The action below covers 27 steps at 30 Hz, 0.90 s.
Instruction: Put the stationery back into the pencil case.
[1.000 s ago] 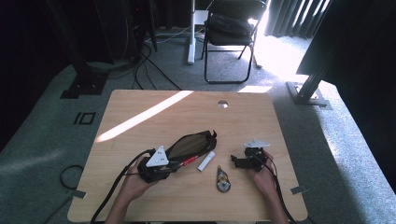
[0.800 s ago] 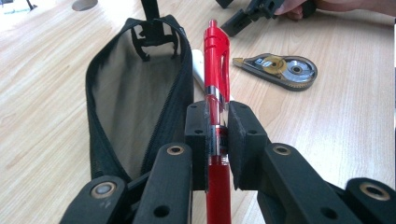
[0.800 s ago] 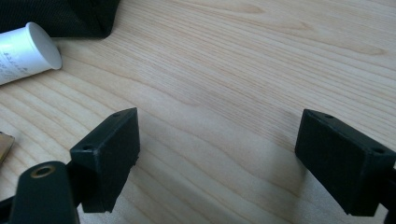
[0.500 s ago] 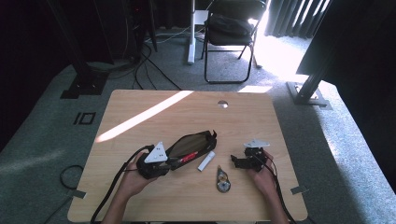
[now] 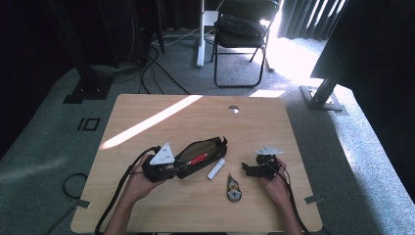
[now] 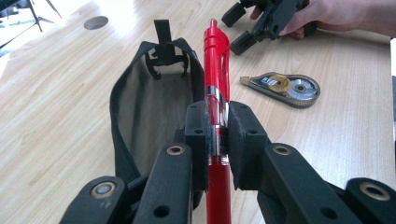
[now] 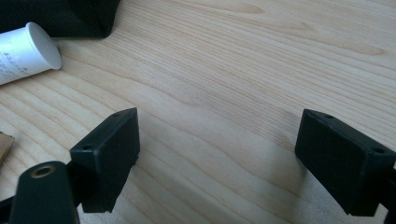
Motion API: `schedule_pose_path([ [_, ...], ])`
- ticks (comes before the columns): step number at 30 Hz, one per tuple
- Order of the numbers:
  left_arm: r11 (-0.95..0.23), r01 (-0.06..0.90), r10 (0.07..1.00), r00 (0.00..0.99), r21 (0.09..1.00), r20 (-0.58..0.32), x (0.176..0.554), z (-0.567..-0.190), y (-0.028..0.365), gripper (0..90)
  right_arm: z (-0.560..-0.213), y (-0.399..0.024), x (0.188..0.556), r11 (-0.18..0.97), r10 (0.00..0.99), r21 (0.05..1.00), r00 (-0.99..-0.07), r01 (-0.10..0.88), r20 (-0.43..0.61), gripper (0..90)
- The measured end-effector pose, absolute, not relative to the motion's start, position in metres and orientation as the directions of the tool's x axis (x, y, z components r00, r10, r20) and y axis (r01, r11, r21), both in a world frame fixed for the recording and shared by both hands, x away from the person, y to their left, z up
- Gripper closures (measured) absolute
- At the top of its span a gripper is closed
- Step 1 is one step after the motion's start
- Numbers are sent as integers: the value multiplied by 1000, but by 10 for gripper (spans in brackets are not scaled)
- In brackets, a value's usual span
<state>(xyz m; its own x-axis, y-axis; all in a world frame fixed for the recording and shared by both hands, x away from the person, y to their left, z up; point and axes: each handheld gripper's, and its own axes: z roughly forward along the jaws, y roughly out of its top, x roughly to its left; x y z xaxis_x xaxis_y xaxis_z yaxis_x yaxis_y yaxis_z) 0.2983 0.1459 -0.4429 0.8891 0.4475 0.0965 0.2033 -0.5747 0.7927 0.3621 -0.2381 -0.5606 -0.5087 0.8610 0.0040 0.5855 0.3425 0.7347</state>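
The left gripper (image 6: 217,135) is clamped on a red pen (image 6: 216,60), its pads pinching the barrel about midway, with the pen running straight out along the jaws. In the high view the pen (image 5: 198,159) lies over the open mouth of the black pouch (image 5: 203,149), which sits on the table (image 5: 161,205) with its long axis running from about eight o'clock to two o'clock. From the left gripper view the pen appears to ride along the pouch's (image 6: 149,107) right-hand rim; whether its tip is inside the opening I cannot tell.

The right gripper (image 7: 219,140) rests at about three o'clock of the pouch, jaws standing wide apart over bare wood, nothing between them.

Still loose on the table: a white tube (image 5: 216,170) just beside the pouch at its four o'clock, and a tape dispenser (image 5: 233,188) nearer the person.

Judgement: the step in hand is loading the pen into the pouch. The next move calls for shifting the pen off the rim toward the pouch's middle, lowering it into the opening, then releasing. The tube would likely follow.
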Motion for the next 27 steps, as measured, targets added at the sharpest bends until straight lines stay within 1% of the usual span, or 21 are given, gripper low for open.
schedule_pose_path([
  [27, -524, 213, 466, 882, 824, 68, 325, -427, 141, 795, -561, -238, 362, 342, 861, 735, -508, 586, 5, 137],
])
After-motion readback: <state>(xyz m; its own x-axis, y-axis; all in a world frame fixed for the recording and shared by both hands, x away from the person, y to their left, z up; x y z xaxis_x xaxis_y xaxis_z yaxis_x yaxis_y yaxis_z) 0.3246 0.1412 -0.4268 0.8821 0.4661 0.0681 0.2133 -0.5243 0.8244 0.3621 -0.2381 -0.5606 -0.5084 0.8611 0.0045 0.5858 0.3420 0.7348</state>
